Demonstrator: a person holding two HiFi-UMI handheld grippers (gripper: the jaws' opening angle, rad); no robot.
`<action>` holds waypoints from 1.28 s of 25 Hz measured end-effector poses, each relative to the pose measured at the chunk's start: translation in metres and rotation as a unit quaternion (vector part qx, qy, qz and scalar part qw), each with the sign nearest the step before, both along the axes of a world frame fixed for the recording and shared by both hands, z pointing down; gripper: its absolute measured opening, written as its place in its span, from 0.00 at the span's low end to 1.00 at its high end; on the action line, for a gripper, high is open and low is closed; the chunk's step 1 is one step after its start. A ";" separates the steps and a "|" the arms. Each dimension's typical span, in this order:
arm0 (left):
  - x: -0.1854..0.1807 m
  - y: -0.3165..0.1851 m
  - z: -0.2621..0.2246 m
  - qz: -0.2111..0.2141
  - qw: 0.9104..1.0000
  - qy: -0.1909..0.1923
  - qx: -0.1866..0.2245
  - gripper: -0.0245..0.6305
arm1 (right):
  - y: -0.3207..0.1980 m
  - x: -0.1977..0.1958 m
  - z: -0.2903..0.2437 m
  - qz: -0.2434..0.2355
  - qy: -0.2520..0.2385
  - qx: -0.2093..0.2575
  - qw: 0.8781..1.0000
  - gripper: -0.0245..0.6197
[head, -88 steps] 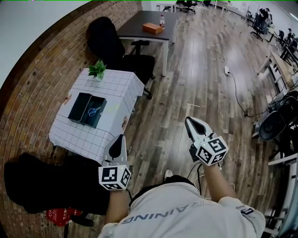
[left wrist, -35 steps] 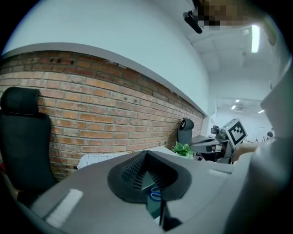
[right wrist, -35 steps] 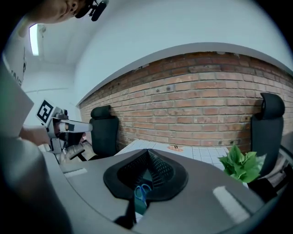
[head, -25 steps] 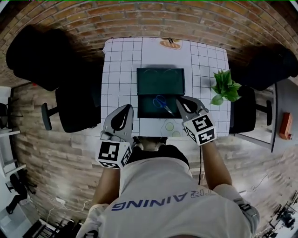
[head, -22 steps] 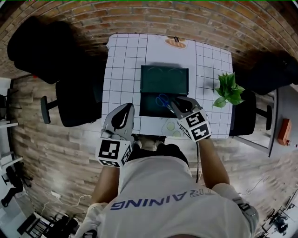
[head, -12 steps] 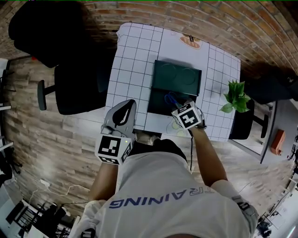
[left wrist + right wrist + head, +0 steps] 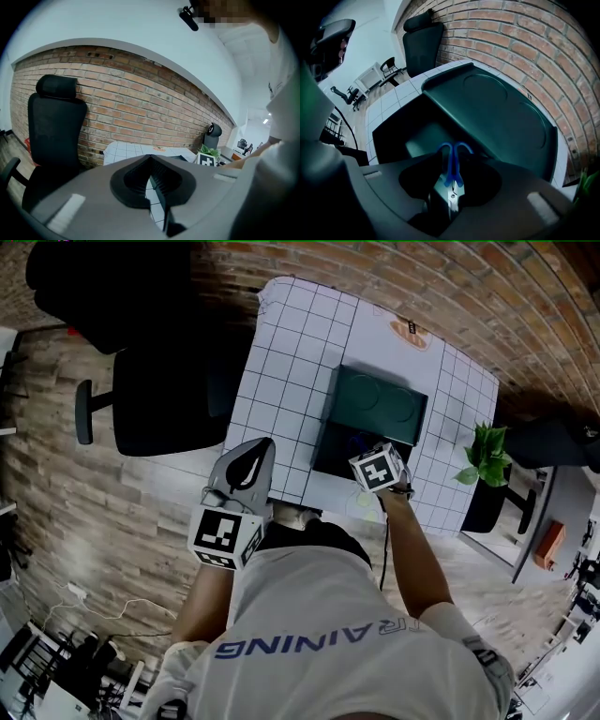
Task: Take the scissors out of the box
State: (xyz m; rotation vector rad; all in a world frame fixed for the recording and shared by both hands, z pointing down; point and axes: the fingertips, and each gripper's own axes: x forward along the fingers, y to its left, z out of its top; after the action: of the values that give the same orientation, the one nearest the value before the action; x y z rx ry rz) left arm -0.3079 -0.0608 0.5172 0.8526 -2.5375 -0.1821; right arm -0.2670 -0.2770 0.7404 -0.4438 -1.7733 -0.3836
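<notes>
A dark green box (image 7: 330, 448) lies open on the white checked table (image 7: 281, 362), its lid (image 7: 377, 405) folded back. Blue-handled scissors (image 7: 452, 174) lie on the box floor, blades toward the camera. My right gripper (image 7: 375, 465) points steeply down into the box. In the right gripper view its jaws (image 7: 450, 190) are opening and stand either side of the scissors; the pads are not pressing on them. My left gripper (image 7: 247, 472) hovers at the table's near edge, left of the box. Its jaws (image 7: 152, 180) are shut with nothing in them.
A potted plant (image 7: 487, 456) stands at the table's right edge. A black office chair (image 7: 159, 399) sits left of the table; the left gripper view shows it (image 7: 54, 122) against the brick wall. A round print (image 7: 410, 331) marks the cloth beyond the box.
The right gripper dropped into the box and tipped downward, and its jaws went from shut to apart over the scissors. The left gripper drifted slightly along the table's edge.
</notes>
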 end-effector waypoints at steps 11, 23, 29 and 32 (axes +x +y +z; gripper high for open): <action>-0.009 0.012 0.002 0.002 1.000 0.006 0.007 0.04 | 0.006 0.001 -0.001 -0.023 0.009 0.009 1.000 0.20; -0.004 -0.018 -0.039 0.032 0.998 -0.041 0.030 0.04 | 0.019 0.007 -0.117 -0.011 -0.169 -0.071 0.983 0.19; 0.007 -0.050 -0.073 0.064 0.994 -0.078 0.040 0.04 | 0.001 0.001 -0.200 0.029 -0.305 -0.092 0.948 0.19; 0.009 -0.060 -0.093 0.074 0.991 -0.099 0.052 0.04 | -0.008 0.000 -0.248 0.056 -0.372 -0.109 0.920 0.19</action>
State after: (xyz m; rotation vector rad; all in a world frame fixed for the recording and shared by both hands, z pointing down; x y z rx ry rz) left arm -0.2985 -0.1210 0.4242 1.1471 -2.6521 -0.1911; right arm -0.2675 -0.2853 0.4926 -0.3725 -2.5912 -0.2897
